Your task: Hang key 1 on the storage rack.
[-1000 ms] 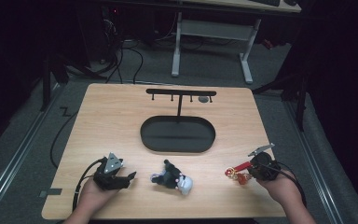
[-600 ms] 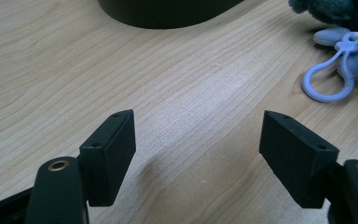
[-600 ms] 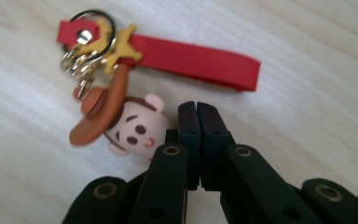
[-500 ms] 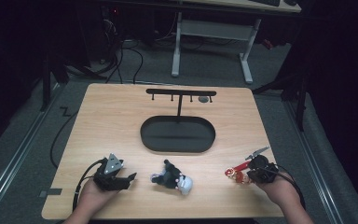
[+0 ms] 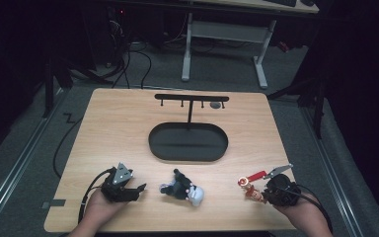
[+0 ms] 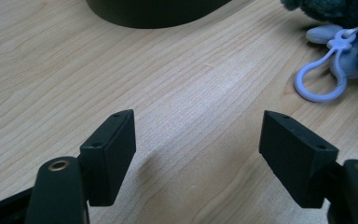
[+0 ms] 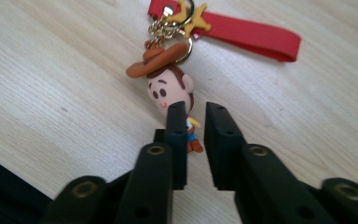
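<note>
A cowboy figure keychain point(image 7: 168, 86) with a red strap point(image 7: 251, 35) lies flat on the wooden table point(image 5: 118, 128), near the front right edge point(image 5: 249, 188). My right gripper point(image 7: 196, 109) points at it, and its jaws have just been opening to a narrow gap. The figure's small body shows in that gap on the table, with no pad pressing on it. A dark plush toy point(image 5: 182, 188) with a lilac clip point(image 6: 321, 79) lies at the front middle. My left gripper point(image 6: 198, 135) rests to its left point(image 5: 140, 188), open wide over bare wood.
A black oval base point(image 5: 187, 143) with a T-shaped hook bar point(image 5: 191, 98) stands mid-table; a small grey thing point(image 5: 216, 104) hangs on the bar's right end. A cable point(image 5: 66, 143) trails off the table's left side. Desk legs stand on the floor behind.
My right gripper has drawn back a little toward the near edge and its jaws have parted slightly. The keychain stays on the table. The left gripper has not moved.
</note>
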`<act>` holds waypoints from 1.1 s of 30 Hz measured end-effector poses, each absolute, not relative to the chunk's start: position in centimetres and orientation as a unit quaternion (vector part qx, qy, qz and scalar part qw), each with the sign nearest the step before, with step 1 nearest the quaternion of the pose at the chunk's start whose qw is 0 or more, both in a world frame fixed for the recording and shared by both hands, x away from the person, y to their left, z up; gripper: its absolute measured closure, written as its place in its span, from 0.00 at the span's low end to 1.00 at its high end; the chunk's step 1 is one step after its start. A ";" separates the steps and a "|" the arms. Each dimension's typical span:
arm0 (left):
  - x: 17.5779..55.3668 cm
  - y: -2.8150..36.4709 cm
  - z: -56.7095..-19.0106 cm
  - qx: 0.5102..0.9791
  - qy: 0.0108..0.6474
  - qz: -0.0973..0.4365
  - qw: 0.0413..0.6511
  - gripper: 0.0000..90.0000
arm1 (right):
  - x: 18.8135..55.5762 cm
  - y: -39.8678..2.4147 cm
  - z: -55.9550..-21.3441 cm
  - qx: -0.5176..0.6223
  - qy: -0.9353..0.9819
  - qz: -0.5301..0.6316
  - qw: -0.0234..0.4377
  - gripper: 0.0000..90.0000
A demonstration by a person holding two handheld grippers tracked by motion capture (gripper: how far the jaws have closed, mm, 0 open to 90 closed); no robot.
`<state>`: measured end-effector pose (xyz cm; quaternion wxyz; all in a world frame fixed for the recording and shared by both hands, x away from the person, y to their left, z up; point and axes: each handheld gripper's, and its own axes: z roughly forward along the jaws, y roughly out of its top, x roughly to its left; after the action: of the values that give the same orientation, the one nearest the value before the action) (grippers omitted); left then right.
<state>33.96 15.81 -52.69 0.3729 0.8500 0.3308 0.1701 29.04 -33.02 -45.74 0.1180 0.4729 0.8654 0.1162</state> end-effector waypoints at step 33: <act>33.8 15.9 -52.7 0.854 0.324 0.167 0.372 0.31 | 31.9 -31.2 -49.0 0.458 0.881 0.102 0.058 0.70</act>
<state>33.82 15.89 -52.66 0.3721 0.8535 0.3244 0.1666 31.90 -31.22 -48.96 0.0581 0.4580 0.8812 0.1023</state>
